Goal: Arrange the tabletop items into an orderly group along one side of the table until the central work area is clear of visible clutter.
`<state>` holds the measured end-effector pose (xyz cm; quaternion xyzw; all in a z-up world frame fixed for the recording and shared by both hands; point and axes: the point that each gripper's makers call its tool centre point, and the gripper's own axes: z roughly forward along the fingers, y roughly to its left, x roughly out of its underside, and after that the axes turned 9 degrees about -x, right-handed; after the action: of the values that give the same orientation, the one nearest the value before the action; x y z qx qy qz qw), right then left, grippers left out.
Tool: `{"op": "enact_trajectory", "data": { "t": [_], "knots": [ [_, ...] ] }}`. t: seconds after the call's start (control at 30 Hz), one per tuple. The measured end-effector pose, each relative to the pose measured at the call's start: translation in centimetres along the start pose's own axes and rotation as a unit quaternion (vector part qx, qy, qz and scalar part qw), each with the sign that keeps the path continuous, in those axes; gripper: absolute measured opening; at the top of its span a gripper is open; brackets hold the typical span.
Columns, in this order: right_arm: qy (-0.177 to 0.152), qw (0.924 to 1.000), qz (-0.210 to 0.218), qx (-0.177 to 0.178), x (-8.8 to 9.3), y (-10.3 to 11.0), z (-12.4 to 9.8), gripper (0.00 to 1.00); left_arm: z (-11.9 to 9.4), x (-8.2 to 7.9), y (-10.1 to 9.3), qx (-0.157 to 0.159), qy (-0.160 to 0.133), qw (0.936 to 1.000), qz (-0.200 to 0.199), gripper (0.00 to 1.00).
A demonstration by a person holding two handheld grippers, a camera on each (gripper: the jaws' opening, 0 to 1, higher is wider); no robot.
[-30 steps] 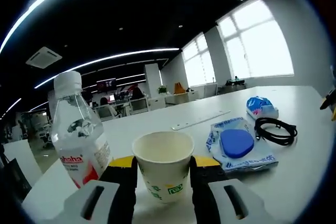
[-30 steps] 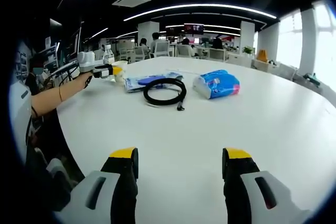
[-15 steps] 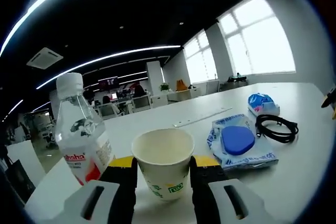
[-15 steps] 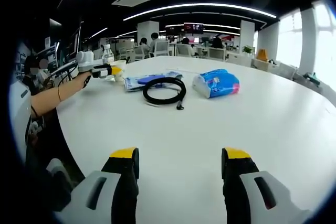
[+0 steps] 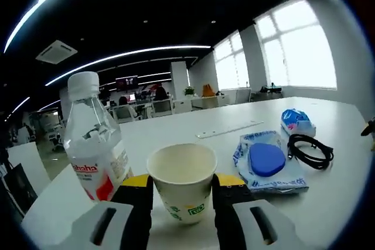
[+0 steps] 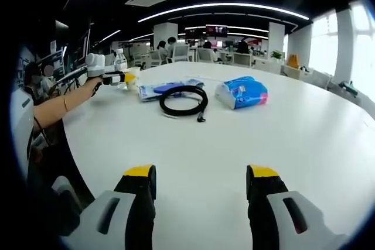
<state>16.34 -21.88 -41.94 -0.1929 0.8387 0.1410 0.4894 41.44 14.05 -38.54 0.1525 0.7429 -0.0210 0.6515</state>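
Note:
In the left gripper view my left gripper point(image 5: 182, 187) is shut on a white paper cup point(image 5: 182, 181), held upright just above the white table point(image 5: 328, 203). A clear water bottle point(image 5: 94, 141) with a red label stands close on its left. To the right lie a clear bag with a blue pad point(image 5: 266, 159), a coiled black cable point(image 5: 310, 150) and a blue tissue pack point(image 5: 296, 121). In the right gripper view my right gripper point(image 6: 199, 185) hangs open over bare table point(image 6: 234, 144), far from the cable point(image 6: 184, 100), tissue pack point(image 6: 241, 93), bag point(image 6: 167, 89), cup point(image 6: 132, 78) and left gripper point(image 6: 117, 78).
A person's forearm point(image 6: 61, 106) reaches in from the left in the right gripper view. A long white strip point(image 5: 225, 129) lies on the table behind the bag. Desks, chairs and people fill the office beyond the table. The table's curved near edge point(image 6: 82, 162) runs at lower left.
The left gripper view has shifted a little, so the bottle looks nearer and lower. The cup stays gripped. The right gripper has barely moved.

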Motion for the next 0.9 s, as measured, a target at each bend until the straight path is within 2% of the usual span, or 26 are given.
{"op": "enact_trajectory", "data": {
  "t": [0.23, 0.33, 0.43, 0.53, 0.9],
  "knots": [
    [-0.003, 1.0000, 0.000, -0.001, -0.1, 0.1, 0.0, 0.60, -0.1, 0.6, 0.1, 0.001, 0.010, 0.9999, 0.007, 0.39],
    [-0.005, 1.0000, 0.001, -0.001, 0.0, 0.1, -0.1, 0.60, -0.2, 2.0, -0.1, 0.009, 0.041, 0.9985, 0.035, 0.38],
    [-0.004, 1.0000, 0.001, 0.000, 0.0, 0.0, -0.1, 0.60, -0.2, 2.2, -0.4, 0.014, 0.031, 0.9993, 0.015, 0.37],
    [-0.006, 1.0000, 0.001, -0.001, -0.1, 0.0, -0.2, 0.60, -0.3, 2.4, -0.4, 0.016, 0.040, 0.9989, 0.020, 0.38],
    [-0.009, 0.9999, 0.006, -0.001, -0.1, 0.0, -0.2, 0.61, -0.6, 2.0, -0.5, 0.016, 0.040, 0.9989, 0.021, 0.39]
  ]
}}
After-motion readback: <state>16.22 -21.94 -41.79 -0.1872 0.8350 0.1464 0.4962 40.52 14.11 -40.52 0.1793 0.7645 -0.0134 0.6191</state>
